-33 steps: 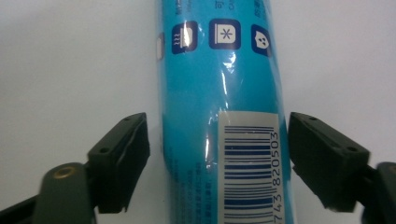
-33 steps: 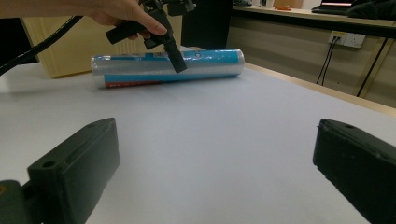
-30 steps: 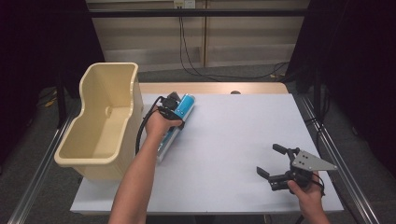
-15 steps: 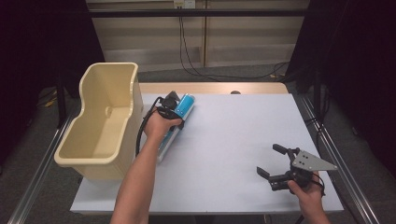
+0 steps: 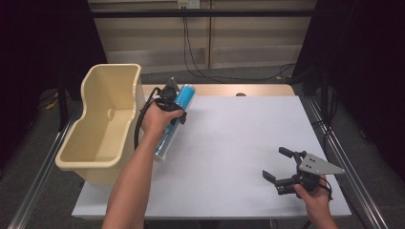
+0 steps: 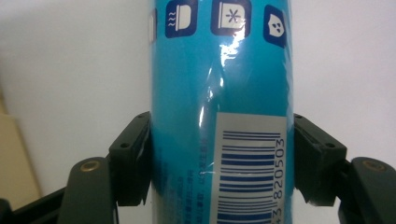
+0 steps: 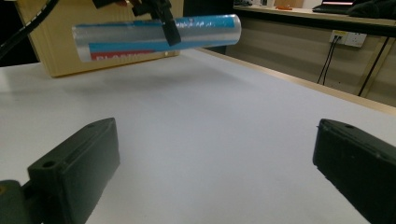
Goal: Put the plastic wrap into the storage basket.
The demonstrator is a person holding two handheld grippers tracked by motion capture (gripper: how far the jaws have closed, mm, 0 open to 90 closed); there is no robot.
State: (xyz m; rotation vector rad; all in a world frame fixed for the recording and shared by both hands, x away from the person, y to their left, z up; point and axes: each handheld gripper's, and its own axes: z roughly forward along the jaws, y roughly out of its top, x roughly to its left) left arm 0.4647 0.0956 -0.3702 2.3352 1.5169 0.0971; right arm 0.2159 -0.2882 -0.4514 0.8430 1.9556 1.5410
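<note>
Blue roll [image 5: 177, 114] clamped in left gripper [image 5: 173, 101] jaws; right gripper [image 5: 276, 168] jaws apart.

We see even overhead light, dark surroundings, glare on the blue roll [image 6: 219, 93], and blurred near jaws.

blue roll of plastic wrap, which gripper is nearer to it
Left. The left gripper is shut on the blue roll of plastic wrap, holding it off the table beside the beige bin. The right gripper sits open, far off near the table's front right corner.
</note>
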